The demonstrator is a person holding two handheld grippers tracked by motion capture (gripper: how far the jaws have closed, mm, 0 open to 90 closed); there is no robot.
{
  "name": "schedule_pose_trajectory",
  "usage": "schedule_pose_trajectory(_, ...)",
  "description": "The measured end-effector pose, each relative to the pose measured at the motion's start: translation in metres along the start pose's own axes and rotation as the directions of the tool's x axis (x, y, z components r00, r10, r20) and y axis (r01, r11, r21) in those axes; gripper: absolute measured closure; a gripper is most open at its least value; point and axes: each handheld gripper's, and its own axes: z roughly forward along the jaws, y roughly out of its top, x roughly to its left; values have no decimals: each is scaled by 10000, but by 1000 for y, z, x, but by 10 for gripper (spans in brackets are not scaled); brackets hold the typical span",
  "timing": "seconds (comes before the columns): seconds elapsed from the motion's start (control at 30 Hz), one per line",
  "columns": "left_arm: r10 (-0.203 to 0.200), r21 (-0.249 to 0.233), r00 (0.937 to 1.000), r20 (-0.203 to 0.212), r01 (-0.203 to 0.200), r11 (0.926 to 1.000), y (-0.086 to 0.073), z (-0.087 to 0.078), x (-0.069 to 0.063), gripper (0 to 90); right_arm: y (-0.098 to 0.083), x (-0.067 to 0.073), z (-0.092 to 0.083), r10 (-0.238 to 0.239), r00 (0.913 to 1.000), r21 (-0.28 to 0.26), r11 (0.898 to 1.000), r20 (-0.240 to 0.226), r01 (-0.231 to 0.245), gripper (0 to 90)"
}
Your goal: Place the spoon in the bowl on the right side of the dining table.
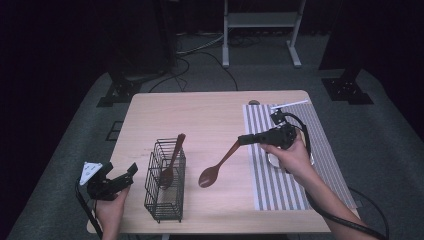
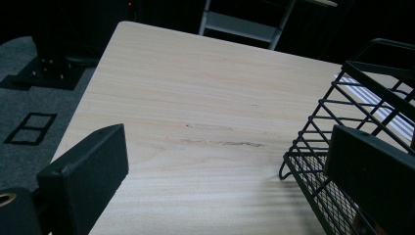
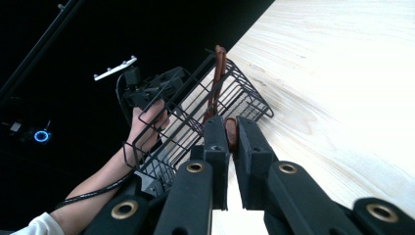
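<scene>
While the wire basket (image 1: 165, 187) (1 spoon (image 1: 171, 162) inside) stands near, striped mat (image 1: 280, 185) lies right.

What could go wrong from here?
1. The right gripper pinches the spoon only at the handle's end, with the bowl hanging low; it may swing or slip.
2. The basket already holds a second spoon; the new one could knock it.
3. The left gripper stands open beside the basket, not bracing it; the basket may shift.
</scene>
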Motion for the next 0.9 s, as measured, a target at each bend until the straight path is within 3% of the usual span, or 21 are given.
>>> schedule_pose_trajectory(0.9,-54,-69,10000,6,54,10000,0,-1,0,15,-13,-29,-20,625,9972,-419,9973,403,-608,838)
